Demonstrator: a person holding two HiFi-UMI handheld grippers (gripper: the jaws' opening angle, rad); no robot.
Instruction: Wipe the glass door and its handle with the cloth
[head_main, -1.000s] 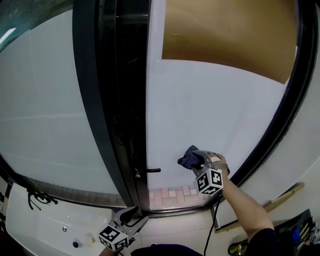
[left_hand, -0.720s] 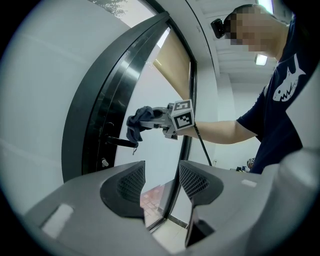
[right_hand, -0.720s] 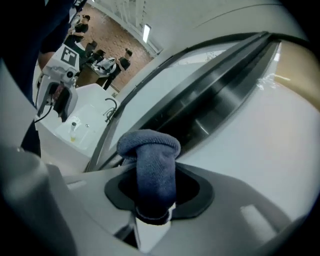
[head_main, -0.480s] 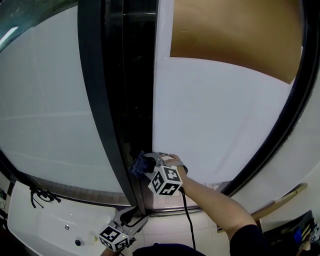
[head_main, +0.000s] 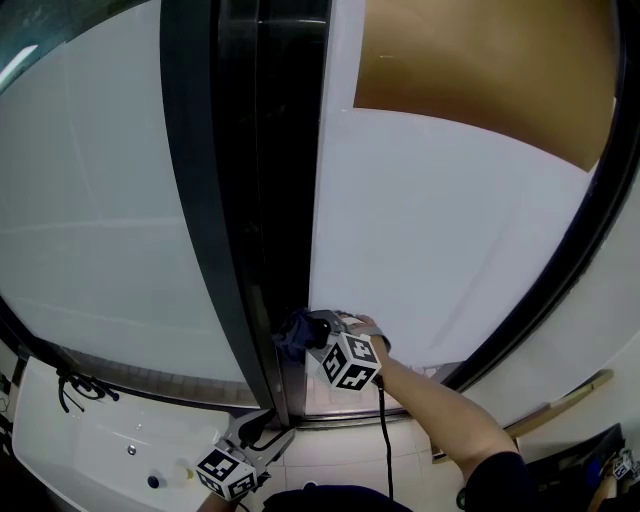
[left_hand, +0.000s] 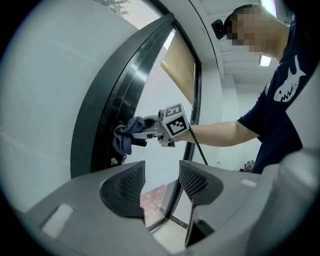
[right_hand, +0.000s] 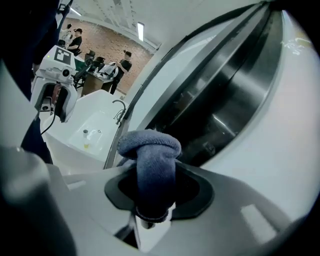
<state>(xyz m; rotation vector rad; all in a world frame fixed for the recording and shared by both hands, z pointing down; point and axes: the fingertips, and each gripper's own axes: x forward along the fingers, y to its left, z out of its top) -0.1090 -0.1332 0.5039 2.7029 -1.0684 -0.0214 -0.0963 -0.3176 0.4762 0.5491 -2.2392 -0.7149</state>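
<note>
In the head view, my right gripper (head_main: 308, 330) sits low on the door, at the seam where the dark frame (head_main: 245, 200) meets the glass door (head_main: 440, 230). The blue-grey cloth (head_main: 292, 333) is bunched at its tip, against the right edge of the frame. I cannot make out the handle; the cloth covers that spot. My left gripper (head_main: 262, 435) hangs lower, nearer to me and to the left. It is well apart from the cloth, beside the right end of a white sink (head_main: 90, 440).

In the left gripper view, its jaws stand apart with nothing between them; through the gap I see only the foot of the door and the floor. Farther off, the right gripper reaches in from the right. The cloth is gathered at its tip and droops a little against the frame.

In the right gripper view, the jaws are clamped on the cloth. A thick fold rises from between the pads and curls over into a rounded roll just beyond them. The roll sits right in front of the dark frame, though I cannot tell whether it touches. The pale glass fills the right side. At the far left I see the left gripper and the sink.
</note>
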